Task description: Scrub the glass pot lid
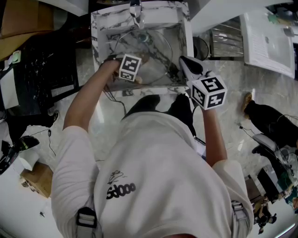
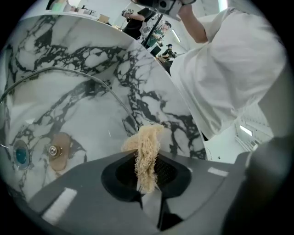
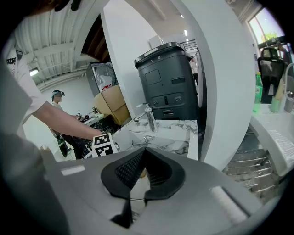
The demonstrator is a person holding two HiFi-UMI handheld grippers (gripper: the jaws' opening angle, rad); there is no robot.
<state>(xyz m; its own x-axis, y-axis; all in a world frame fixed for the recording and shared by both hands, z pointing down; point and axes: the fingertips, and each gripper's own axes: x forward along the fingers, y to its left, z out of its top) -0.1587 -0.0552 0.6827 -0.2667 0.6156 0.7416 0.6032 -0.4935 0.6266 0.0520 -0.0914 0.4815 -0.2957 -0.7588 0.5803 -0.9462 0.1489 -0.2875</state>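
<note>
The glass pot lid [image 1: 148,55] leans tilted inside the marble sink [image 1: 101,29]. In the left gripper view its metal rim arcs over the basin, and its knob [image 2: 54,150] sits at the lower left. My left gripper [image 2: 146,172] is shut on a beige fibrous scrubber [image 2: 146,151], whose tuft lies against the lid's glass [image 2: 69,114] near the rim. In the head view the left gripper [image 1: 138,74] is over the lid's near side. My right gripper [image 1: 179,70] reaches in from the right, shut on the lid's rim, a thin metal line between its jaws [image 3: 143,161].
A faucet [image 1: 135,11] stands at the sink's far edge, also seen as faucet [image 3: 149,120]. The blue drain [image 2: 20,155] shows through the glass. A wire rack [image 1: 226,41] sits right of the sink, and a dark bin [image 3: 170,82] stands behind it. People are in the background.
</note>
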